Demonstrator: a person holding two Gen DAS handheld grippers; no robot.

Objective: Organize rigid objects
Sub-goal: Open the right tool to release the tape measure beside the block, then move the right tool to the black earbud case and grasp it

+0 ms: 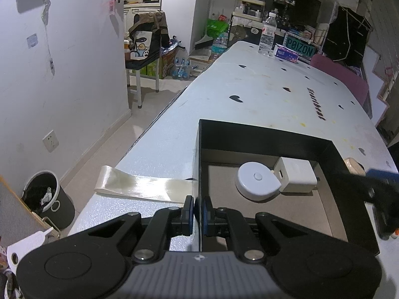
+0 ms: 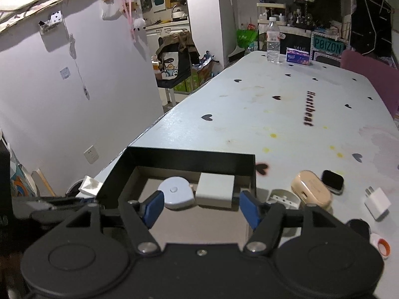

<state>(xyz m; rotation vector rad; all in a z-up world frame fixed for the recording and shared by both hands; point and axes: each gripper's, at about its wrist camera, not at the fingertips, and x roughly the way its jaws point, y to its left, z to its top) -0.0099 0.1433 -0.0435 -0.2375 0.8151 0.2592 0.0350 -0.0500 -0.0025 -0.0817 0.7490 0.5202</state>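
A black open box [image 1: 261,132] stands near the table's front left corner. My left gripper [image 1: 198,214] is shut on its thin left wall, one pad inside and one outside. In the box lie a round white tape measure [image 2: 175,193] and a white square charger [image 2: 215,193], side by side at the far wall. My right gripper [image 2: 200,209] hangs open above the box's near right part, nothing between its blue pads [image 2: 152,209]. Right of the box lie a beige case [image 2: 311,191], a black smartwatch [image 2: 333,182], a white plug adapter [image 2: 377,203] and a white hinged case [image 2: 283,196].
A white and orange cap [image 2: 381,248] and a black round item [image 2: 357,226] lie at the front right. A water bottle [image 1: 268,35] and tissue pack [image 1: 286,53] stand at the far end. A tape strip [image 1: 139,184] hangs over the left edge, above a bin [image 1: 47,196].
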